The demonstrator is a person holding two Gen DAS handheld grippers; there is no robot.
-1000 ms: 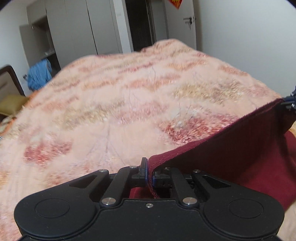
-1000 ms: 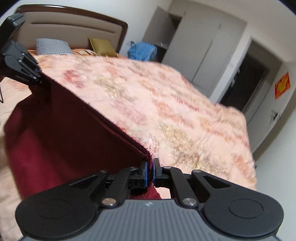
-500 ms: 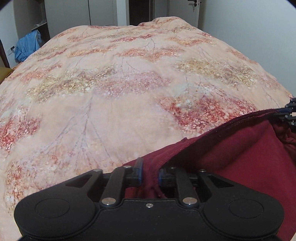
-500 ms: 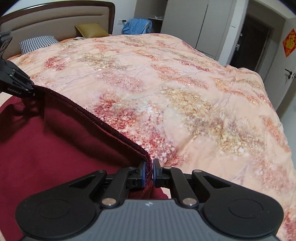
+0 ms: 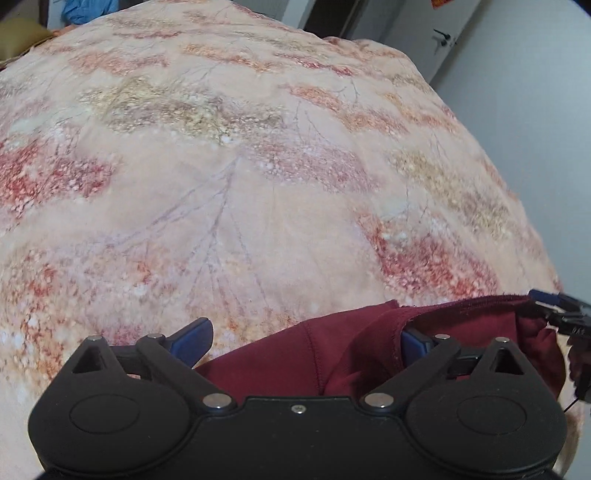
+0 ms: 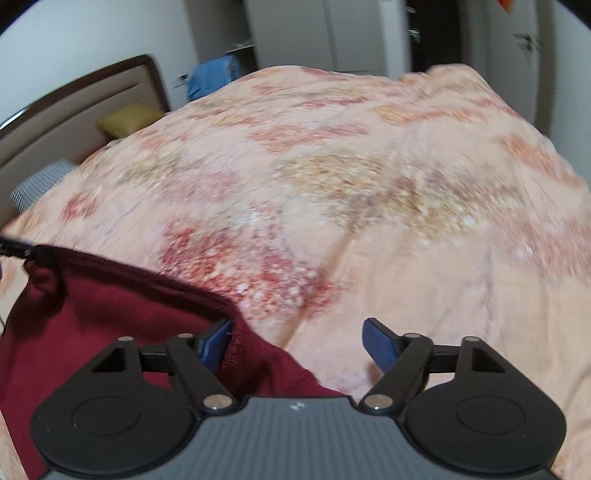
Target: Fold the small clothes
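Both grippers, clamped on the garment's hem a second ago, have just been opening and are now standing wide, with the cloth dropping from a taut raised sheet to a slack heap on the bed.

Item: left gripper (image 5: 303, 338). Jaws spread wide; cloth is lying between them and brushing the right-hand pad, but nothing is being pinched.

Item: right gripper (image 6: 299, 339). Jaws spread wide; the hem is resting against its left pad, the right pad hanging over bare bedspread.

Item: dark red garment (image 5: 332, 350). Settling directly under and just ahead of both grippers, its stitched edge running from one to the other, bunched near the left gripper.

Step in hand, as judged: releasing the carried edge, so one fold is being laid down. The next move is likely calling for both grippers to back clear of the cloth, then re-grip a fresh edge or corner for the following fold; the bunched part may need flattening first.

Surroundings: floral bedspread (image 6: 369, 184) stretching far ahead of the grippers; headboard (image 6: 74, 107), yellow cushion (image 6: 129, 118) and blue cloth (image 6: 214, 74) well beyond; wardrobe (image 6: 332, 33) and doorway farther off. Nothing is standing in the way.
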